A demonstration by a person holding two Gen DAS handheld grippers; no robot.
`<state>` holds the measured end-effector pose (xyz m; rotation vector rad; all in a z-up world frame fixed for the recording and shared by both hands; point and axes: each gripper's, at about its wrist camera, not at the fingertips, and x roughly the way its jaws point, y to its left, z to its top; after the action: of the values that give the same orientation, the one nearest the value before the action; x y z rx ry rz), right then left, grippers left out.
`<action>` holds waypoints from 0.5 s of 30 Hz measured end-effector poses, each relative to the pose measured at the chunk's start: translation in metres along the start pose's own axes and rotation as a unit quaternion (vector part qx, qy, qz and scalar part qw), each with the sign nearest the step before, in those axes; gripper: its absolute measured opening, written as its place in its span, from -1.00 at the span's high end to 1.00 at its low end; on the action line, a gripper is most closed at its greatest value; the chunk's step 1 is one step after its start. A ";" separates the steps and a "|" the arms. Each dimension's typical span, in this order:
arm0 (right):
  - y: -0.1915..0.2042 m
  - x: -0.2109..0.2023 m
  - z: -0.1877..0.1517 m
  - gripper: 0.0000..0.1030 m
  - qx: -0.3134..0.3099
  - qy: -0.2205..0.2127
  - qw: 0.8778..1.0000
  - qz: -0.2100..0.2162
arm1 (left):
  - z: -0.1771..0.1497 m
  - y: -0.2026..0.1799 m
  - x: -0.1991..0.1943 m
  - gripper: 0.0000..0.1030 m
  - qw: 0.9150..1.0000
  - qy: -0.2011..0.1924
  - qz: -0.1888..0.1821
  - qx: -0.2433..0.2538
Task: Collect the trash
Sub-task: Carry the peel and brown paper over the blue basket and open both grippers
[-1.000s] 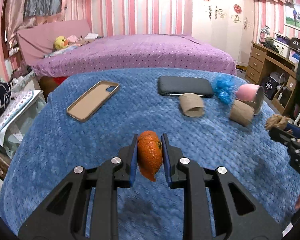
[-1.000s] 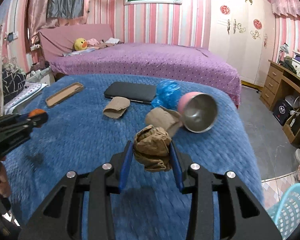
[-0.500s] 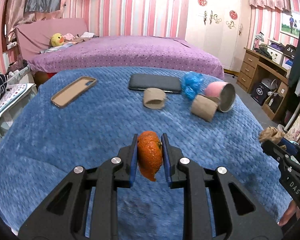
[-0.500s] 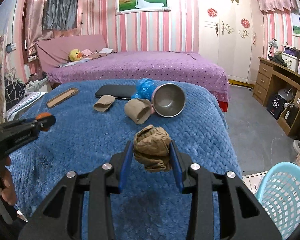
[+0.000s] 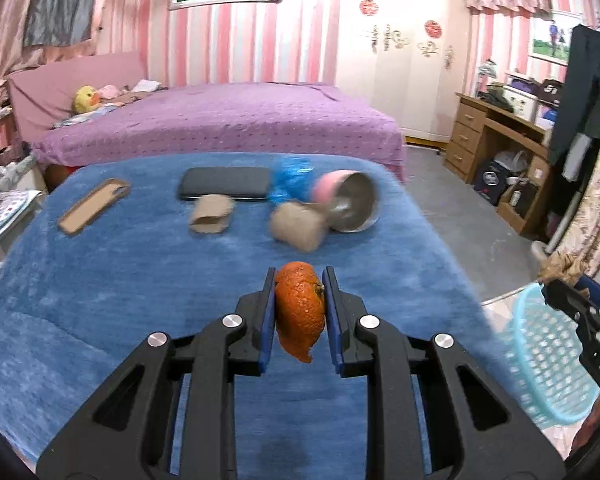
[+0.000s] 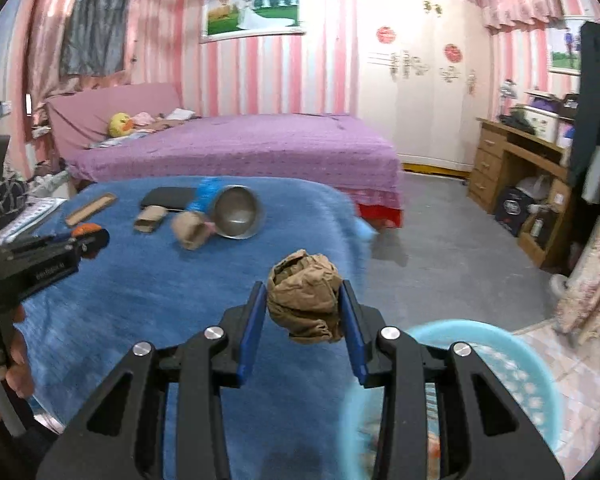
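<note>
A flat black rectangular case (image 5: pixel 225 189) and a tan phone cover (image 5: pixel 94 211) are laid at the far side of the blue plush blanket (image 5: pixel 100 300), with a pink cup with a steel interior (image 5: pixel 350 206) tipped on its side near them. Behind, a bed with a purple dotted cover (image 5: pixel 228 120) is seen, a yellow duck plush toy (image 5: pixel 85 99) resting at its head. A brown wooden desk with drawers (image 6: pixel 512 160) is set against the right wall.

Pink-striped walls (image 6: pixel 260 76) enclose a purple-covered bed (image 6: pixel 244 148), a white wardrobe (image 6: pixel 420 80) and a wooden desk (image 6: pixel 512 168) on grey floor (image 6: pixel 440 216); a framed picture (image 6: pixel 254 12) hangs above.
</note>
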<state>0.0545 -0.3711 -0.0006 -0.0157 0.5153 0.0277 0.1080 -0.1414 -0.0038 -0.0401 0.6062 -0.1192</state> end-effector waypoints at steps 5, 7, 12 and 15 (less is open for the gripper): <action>-0.058 -0.024 -0.015 0.28 0.013 0.012 0.999 -0.048 | -0.005 -0.066 -0.003 0.60 0.999 0.004 -0.046 0.016; -0.089 -0.033 -0.023 0.28 0.023 0.017 0.997 -0.069 | -0.011 -0.094 -0.003 0.60 0.997 0.013 -0.068 0.025; -0.133 -0.040 -0.039 0.28 0.031 0.034 0.994 -0.102 | -0.032 -0.152 0.000 0.59 0.992 0.031 -0.108 0.053; -0.153 -0.038 -0.050 0.28 0.038 0.047 0.992 -0.115 | -0.045 -0.180 0.004 0.59 0.990 0.041 -0.117 0.070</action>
<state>0.0017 -0.5259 -0.0241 -0.0022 0.6049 -0.2184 0.0676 -0.3206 -0.0299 0.0293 0.6717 -0.3929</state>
